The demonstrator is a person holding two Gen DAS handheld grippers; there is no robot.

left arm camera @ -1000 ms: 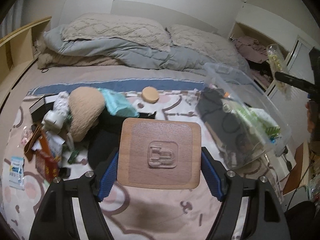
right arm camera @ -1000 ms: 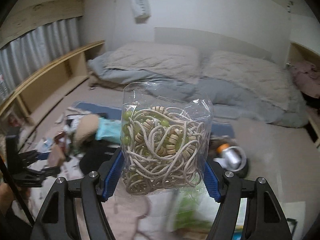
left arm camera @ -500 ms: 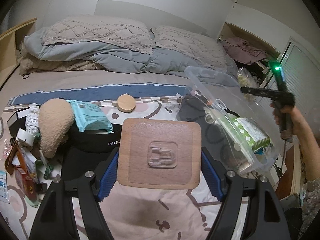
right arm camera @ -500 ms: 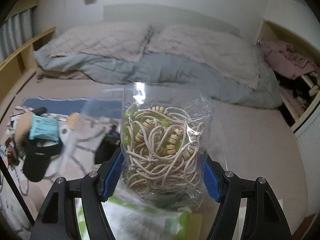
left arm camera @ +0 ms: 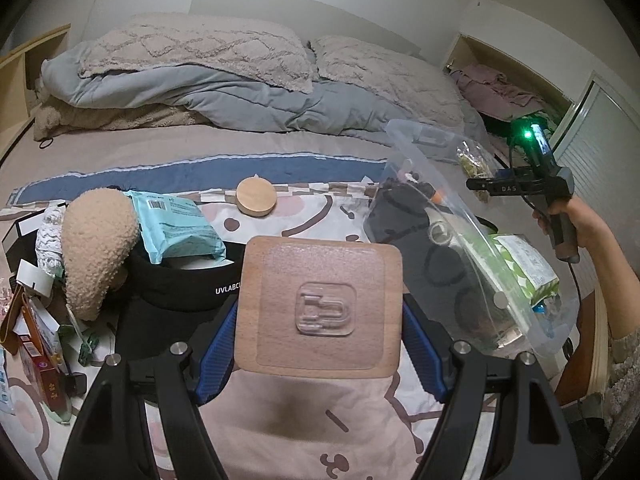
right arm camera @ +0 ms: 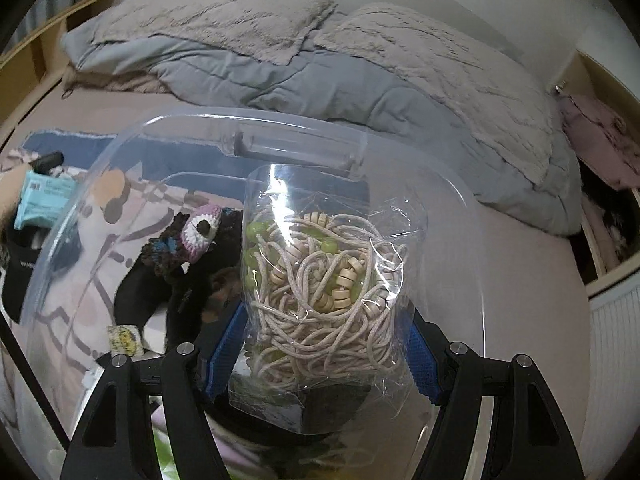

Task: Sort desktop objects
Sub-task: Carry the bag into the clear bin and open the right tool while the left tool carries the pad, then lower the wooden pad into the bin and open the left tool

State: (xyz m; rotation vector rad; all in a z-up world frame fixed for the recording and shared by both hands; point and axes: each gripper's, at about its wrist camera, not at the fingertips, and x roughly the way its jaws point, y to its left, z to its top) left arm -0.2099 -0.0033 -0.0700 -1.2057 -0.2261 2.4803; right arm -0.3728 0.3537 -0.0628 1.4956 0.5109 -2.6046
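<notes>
The left gripper [left arm camera: 320, 312] was clamped on a square wooden board [left arm camera: 320, 304] with rounded corners and a clear plastic hook stuck on its face, held above the cartoon-print blanket [left arm camera: 304, 432]. The right gripper [right arm camera: 324, 336] pinched a crinkly clear bag of cream cord and beads [right arm camera: 320, 280] over the open transparent storage bin [right arm camera: 256, 120]. Behind lay textured beige pillows [left arm camera: 192, 48] and a grey quilt [left arm camera: 256, 104].

Black left gripper [left arm camera: 320, 316], blue pads [left arm camera: 218, 354], perhaps grey sleeve [left arm camera: 624, 364].
</notes>
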